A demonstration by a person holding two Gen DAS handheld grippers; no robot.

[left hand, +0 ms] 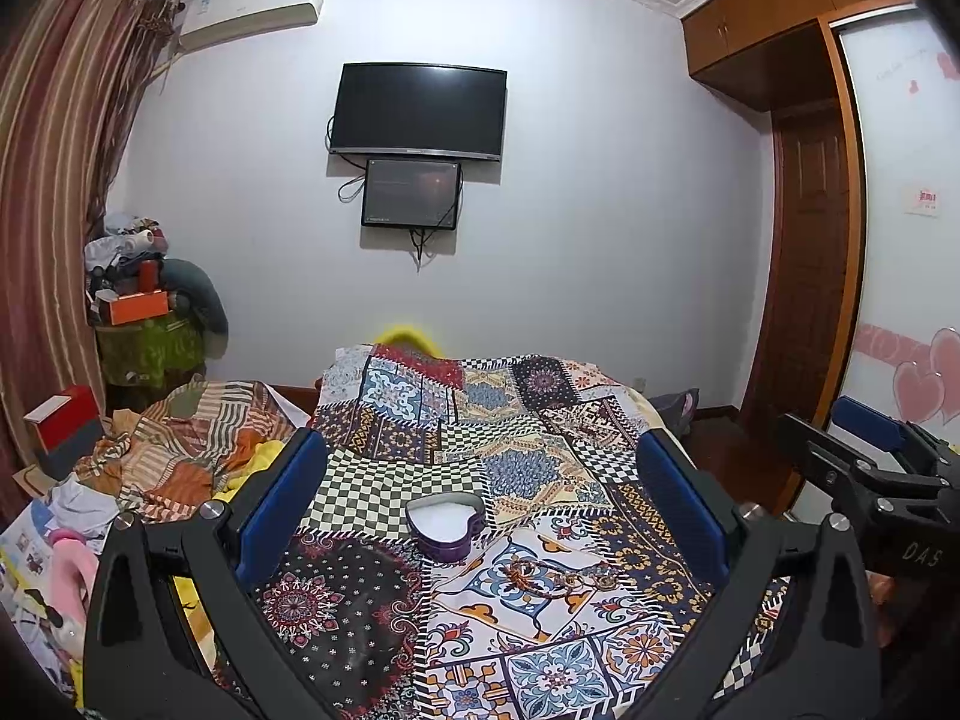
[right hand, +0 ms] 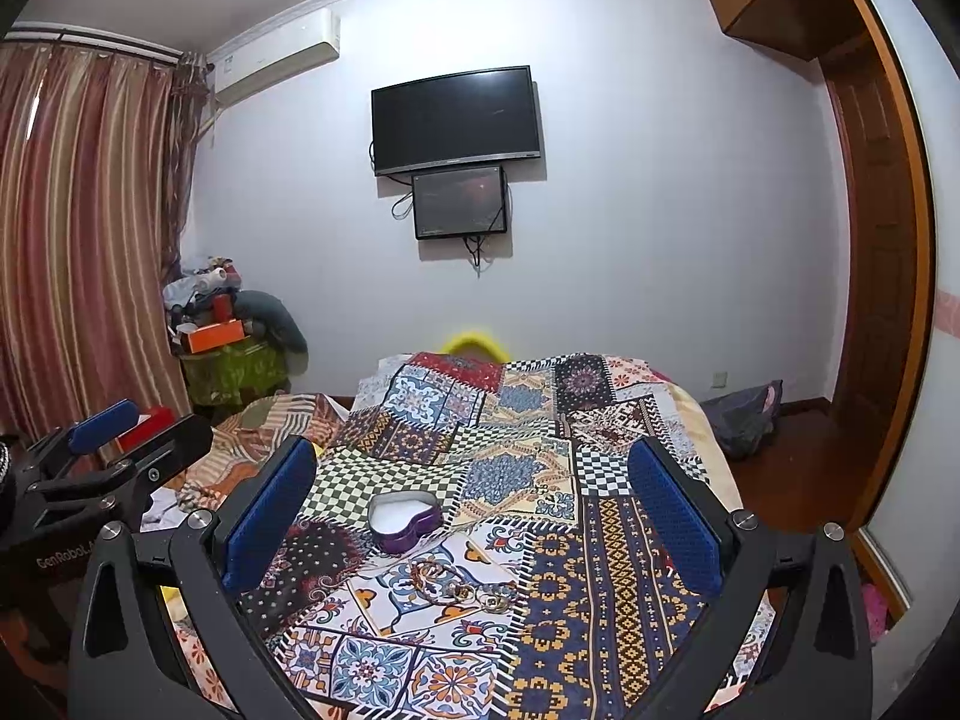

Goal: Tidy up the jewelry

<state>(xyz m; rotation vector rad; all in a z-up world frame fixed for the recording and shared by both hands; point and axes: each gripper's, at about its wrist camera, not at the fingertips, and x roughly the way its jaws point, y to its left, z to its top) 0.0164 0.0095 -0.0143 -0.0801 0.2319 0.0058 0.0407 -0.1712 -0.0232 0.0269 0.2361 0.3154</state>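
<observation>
A purple heart-shaped box [left hand: 445,527] with a white lining stands open on the patterned bedspread [left hand: 540,462]; it also shows in the right wrist view [right hand: 403,521]. Several pieces of jewelry [right hand: 465,585], bracelets and rings, lie on the spread just in front of the box, and show faintly in the left wrist view [left hand: 555,573]. My left gripper [left hand: 480,504] is open and empty, held above the bed with the box between its blue pads. My right gripper [right hand: 474,510] is open and empty, to the right of the left one, with the box and jewelry between its fingers.
A rumpled striped blanket [left hand: 180,450] and clutter lie at the bed's left. A red box [left hand: 63,426] stands by the curtain. A cluttered stand [left hand: 150,324] is in the far corner. A wardrobe [left hand: 810,240] is on the right. A TV [left hand: 418,111] hangs on the far wall.
</observation>
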